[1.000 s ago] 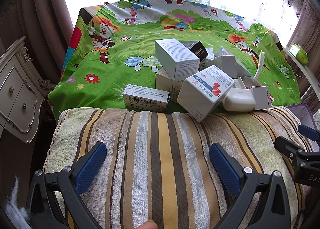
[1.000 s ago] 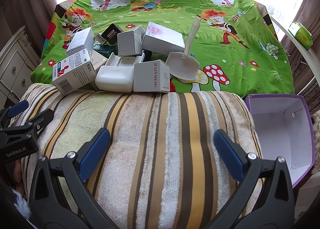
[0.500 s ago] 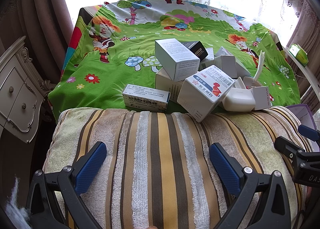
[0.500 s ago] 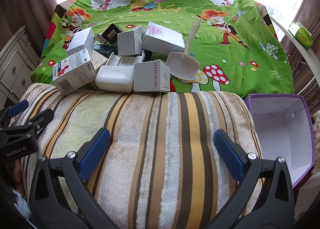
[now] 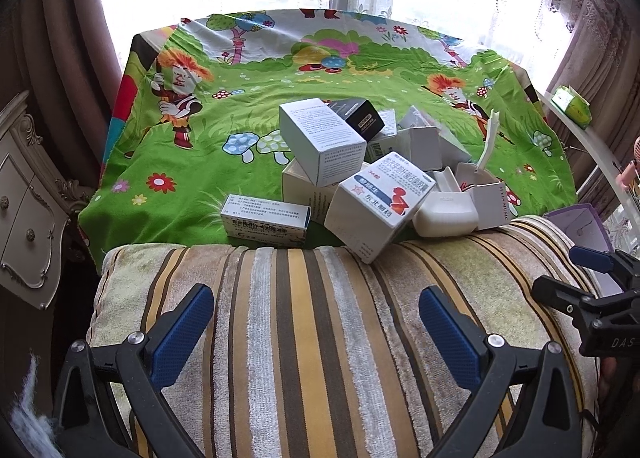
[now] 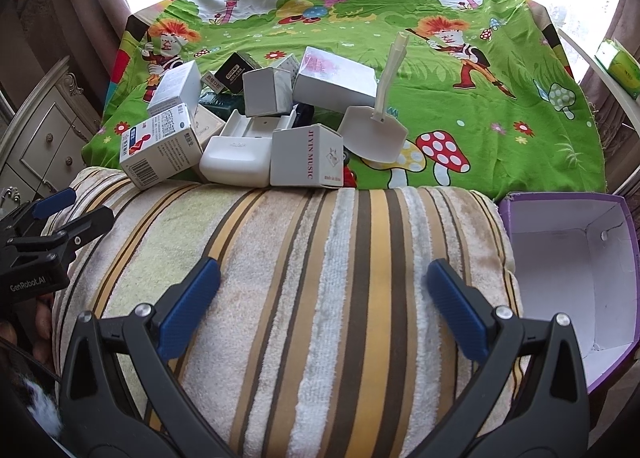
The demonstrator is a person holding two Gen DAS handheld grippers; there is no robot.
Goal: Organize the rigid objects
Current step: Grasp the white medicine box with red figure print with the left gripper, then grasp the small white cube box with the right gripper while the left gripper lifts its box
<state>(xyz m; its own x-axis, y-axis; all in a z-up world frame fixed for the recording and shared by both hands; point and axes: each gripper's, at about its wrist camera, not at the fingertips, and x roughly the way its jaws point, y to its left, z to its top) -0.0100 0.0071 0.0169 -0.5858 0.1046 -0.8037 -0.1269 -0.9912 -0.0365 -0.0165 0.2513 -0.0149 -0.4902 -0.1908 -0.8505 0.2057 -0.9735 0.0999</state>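
Observation:
A pile of several small boxes lies on the cartoon-print green cloth (image 5: 192, 161) beyond a striped towel (image 5: 320, 338). It holds a white medicine box with a red figure (image 5: 380, 201), a flat box (image 5: 266, 219), a white box on top (image 5: 322, 139), a black box (image 5: 360, 117), a white plastic case (image 6: 236, 159), a "JIYIN MUSIC" box (image 6: 306, 157) and a white scoop (image 6: 376, 129). My left gripper (image 5: 316, 330) is open and empty over the towel. My right gripper (image 6: 322, 304) is open and empty over the towel (image 6: 320, 278).
An open purple box with a white inside (image 6: 572, 270) stands at the towel's right end. A white cabinet (image 5: 24, 209) stands at the left. A green tissue pack (image 6: 618, 65) lies on a ledge at the far right. Curtains hang behind.

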